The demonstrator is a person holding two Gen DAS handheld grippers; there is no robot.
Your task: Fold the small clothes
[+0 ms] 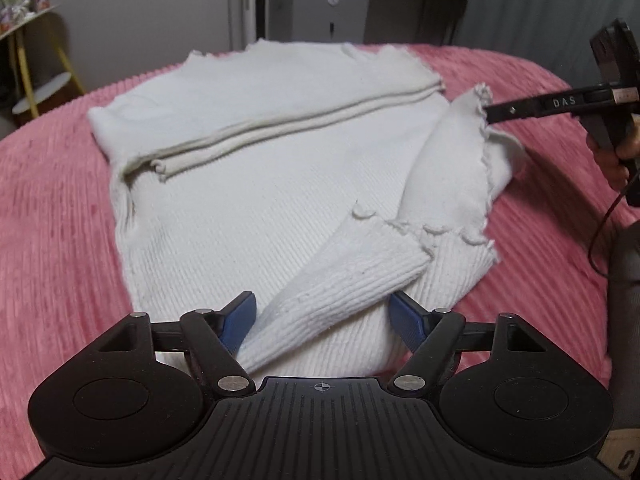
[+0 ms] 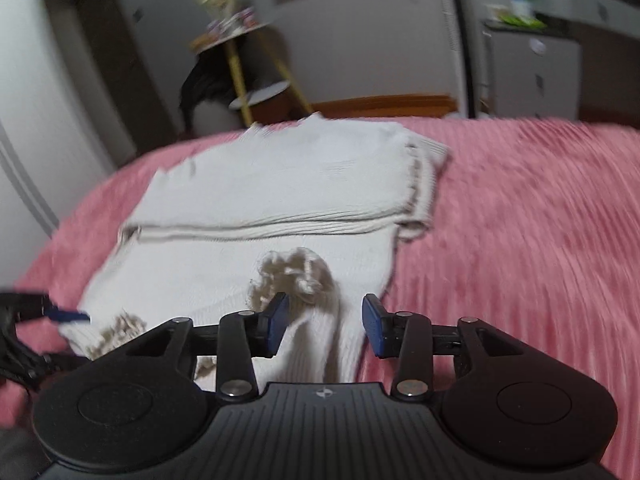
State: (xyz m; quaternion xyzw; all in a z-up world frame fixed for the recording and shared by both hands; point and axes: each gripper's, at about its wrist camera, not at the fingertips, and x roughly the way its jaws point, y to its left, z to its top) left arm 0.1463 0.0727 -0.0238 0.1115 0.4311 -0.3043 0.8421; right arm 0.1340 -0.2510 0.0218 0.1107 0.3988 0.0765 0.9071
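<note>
A white ribbed knit top (image 1: 256, 176) lies on the pink bedspread (image 1: 52, 216), one side folded over its body. My left gripper (image 1: 322, 320) is open, its blue pads either side of a sleeve cuff (image 1: 340, 280) lying across the body. My right gripper (image 2: 324, 320) is open, with the frilled hem corner (image 2: 298, 272) bunched between its pads. In the left wrist view the right gripper (image 1: 490, 114) reaches in from the right and the hem corner (image 1: 452, 148) stands raised at its tip. The top also shows in the right wrist view (image 2: 264, 200), blurred.
The pink bedspread (image 2: 520, 220) spreads wide around the top. Beyond the bed stand a yellow-legged side table (image 2: 244, 64), a grey cabinet (image 1: 316, 16) and grey walls. The person's hand (image 1: 612, 156) and a cable are at the right edge of the left wrist view.
</note>
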